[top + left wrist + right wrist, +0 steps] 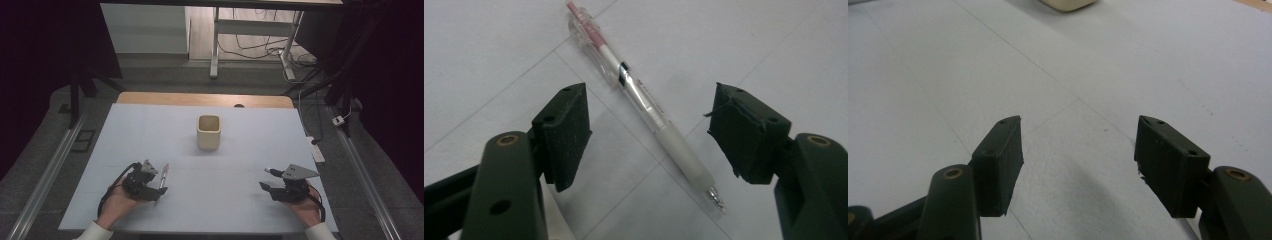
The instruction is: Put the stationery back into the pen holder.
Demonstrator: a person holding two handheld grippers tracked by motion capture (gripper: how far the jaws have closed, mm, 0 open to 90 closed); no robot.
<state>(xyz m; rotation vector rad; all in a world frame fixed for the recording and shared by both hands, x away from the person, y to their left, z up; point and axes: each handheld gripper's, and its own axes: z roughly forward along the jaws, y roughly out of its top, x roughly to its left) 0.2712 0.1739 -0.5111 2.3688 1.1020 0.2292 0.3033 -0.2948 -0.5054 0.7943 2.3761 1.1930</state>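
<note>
White sheet (210, 200) covers the table, faint seam lines crossing it; bare wood edge shows along the far side.

Far left of the high view: my left hand (117, 202) comes in from the bottom edge, white cuff at the wrist, holding the left gripper (159, 184) low over the near-left part of the sheet. A black cable loops from it back toward the wrist. Jaws stand wide, nothing between the pads touching them.

Pen (164, 175) lies flat on the sheet right at the front of that gripper. In the left gripper view the pen (644, 102) runs on a slant between the two open jaws, with a clear gap to each pad (566, 132). Clear barrel, pinkish-red core and a pinkish cap end pointing away from me, white grip section nearer, metal tip nearest, low in that view toward the right-hand jaw. A small dark band sits around the barrel above the grip. The pen rests on the sheet, not lifted.

Centre, farther back: a cream cup (208, 131) with a squarish rounded mouth, upright, well apart from the pen and from both grippers. I cannot make out anything inside it. Its base edges into the top of the right gripper view (1065, 5).

Right: my right hand (305, 205) holds the right gripper (267, 178), a grey three-cornered plate on top. Its jaws are also spread wide and hold nothing; in the right gripper view I see bare sheet (1073, 150) between them.
</note>
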